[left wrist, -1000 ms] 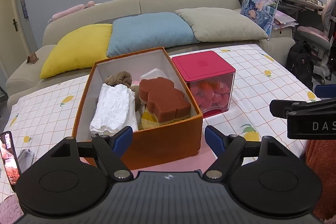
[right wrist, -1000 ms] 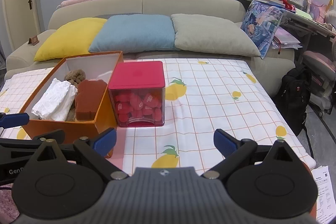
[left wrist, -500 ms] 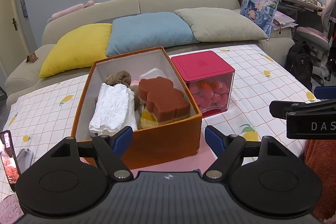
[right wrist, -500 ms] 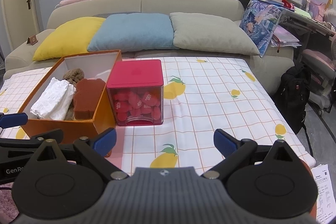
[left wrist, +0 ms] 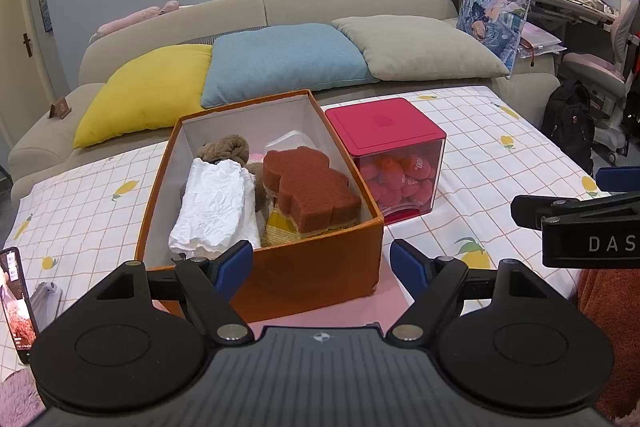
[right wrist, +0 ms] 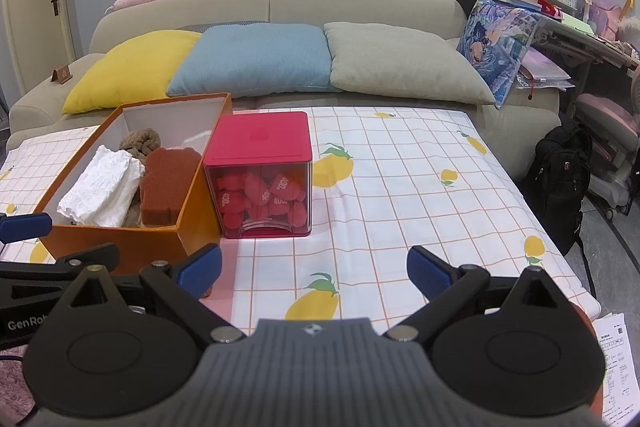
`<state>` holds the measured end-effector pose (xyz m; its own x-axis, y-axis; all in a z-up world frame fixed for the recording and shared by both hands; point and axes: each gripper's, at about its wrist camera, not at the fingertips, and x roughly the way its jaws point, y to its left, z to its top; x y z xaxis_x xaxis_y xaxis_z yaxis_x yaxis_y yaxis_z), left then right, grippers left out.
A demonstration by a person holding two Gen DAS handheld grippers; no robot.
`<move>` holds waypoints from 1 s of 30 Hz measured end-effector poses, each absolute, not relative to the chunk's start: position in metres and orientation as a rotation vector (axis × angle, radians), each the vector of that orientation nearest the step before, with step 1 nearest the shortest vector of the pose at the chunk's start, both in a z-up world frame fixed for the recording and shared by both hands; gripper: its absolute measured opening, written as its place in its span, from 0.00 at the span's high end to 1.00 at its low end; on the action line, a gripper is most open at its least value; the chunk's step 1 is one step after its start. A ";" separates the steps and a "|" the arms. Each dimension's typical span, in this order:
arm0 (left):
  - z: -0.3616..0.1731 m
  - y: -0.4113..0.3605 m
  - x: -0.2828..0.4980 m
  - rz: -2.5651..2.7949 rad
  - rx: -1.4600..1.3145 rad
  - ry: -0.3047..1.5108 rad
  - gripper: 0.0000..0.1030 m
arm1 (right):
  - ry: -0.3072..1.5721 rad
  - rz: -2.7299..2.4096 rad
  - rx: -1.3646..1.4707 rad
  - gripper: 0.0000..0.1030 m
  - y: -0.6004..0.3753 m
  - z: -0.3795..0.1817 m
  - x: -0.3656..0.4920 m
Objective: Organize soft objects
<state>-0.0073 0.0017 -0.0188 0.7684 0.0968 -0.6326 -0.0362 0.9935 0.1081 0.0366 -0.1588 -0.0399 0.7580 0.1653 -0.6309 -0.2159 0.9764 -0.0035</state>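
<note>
Soft objects packed in an orange box, beside a red-lidded clear cube

The open box holds a crumpled white cloth lying lengthwise on the left; a brown bear-shaped sponge tilted on a yellow item on the right; a brown plush behind them; the closed cube, just right of the box, is filled with red heart-shaped soft pieces.

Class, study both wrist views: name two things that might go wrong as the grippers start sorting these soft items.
1. The left gripper, open, sits close to the orange box; moving forward might shove it.
2. The brown sponge lies above the box's rim and might tumble out if bumped.
</note>
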 end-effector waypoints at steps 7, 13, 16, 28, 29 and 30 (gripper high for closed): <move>-0.019 0.002 -0.007 0.069 0.090 0.692 0.11 | 0.682 0.208 -0.079 0.06 -0.158 -0.041 0.037; -0.019 0.003 -0.008 0.069 0.088 0.693 0.11 | 0.687 0.211 -0.081 0.06 -0.159 -0.043 0.037; -0.019 0.002 -0.008 0.068 0.087 0.693 0.11 | 0.687 0.211 -0.081 0.06 -0.159 -0.043 0.037; -0.019 0.002 -0.008 0.067 0.084 0.695 0.11 | 0.691 0.213 -0.083 0.06 -0.158 -0.043 0.037; -0.019 0.003 -0.008 0.066 0.083 0.695 0.11 | 0.691 0.214 -0.084 0.06 -0.159 -0.044 0.037; -0.019 0.002 -0.008 0.066 0.082 0.694 0.11 | 0.691 0.214 -0.084 0.06 -0.159 -0.044 0.037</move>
